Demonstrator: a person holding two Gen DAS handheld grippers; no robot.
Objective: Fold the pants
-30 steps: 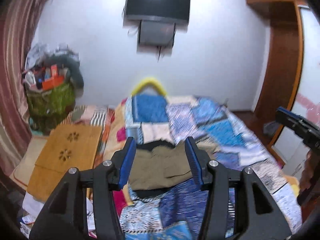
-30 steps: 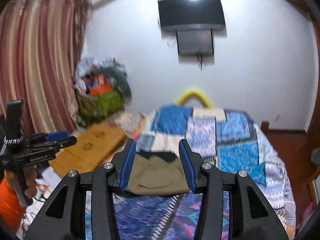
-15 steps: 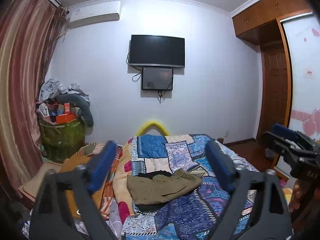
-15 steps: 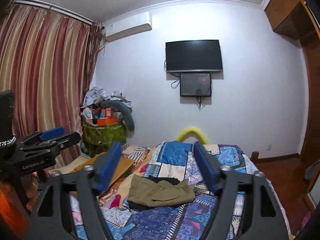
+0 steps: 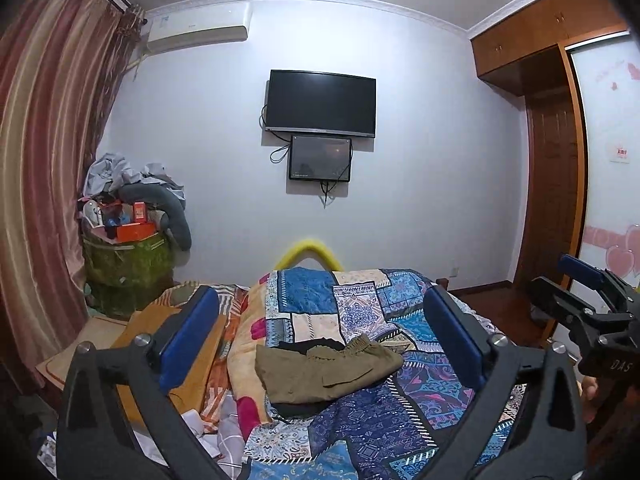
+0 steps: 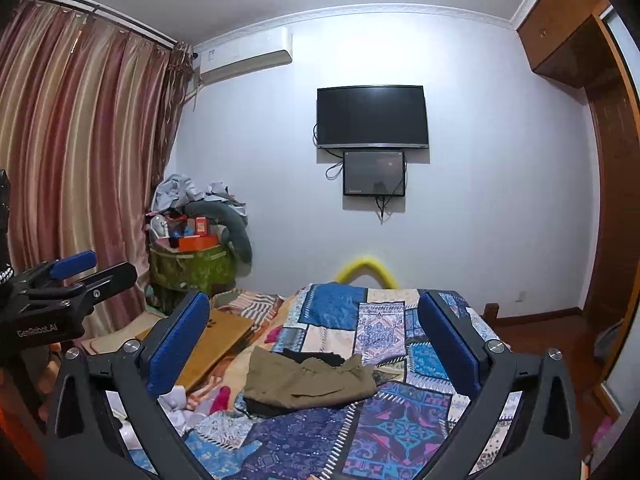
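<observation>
We see a bed covered with a patchwork quilt [image 5: 360, 308] in blue tones. On the white wall behind it hangs a dark television [image 5: 322, 103], and a smaller screen [image 5: 320, 159] is just below it. An air conditioner [image 5: 198, 32] sits high near the striped curtain [image 6: 80, 152]. In the corner stands a green basket [image 6: 192, 268] piled with things. A wooden board [image 6: 216, 340] lies beside the bed, and a wooden wardrobe [image 5: 548, 160] is at the right.

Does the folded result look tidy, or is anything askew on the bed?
Slightly untidy. The olive-green pants lie folded on the patchwork quilt, but the elastic waistband bunches up at the top edge, and a black garment pokes out from underneath. Both grippers' jaws have just been opening and hold nothing.
</observation>
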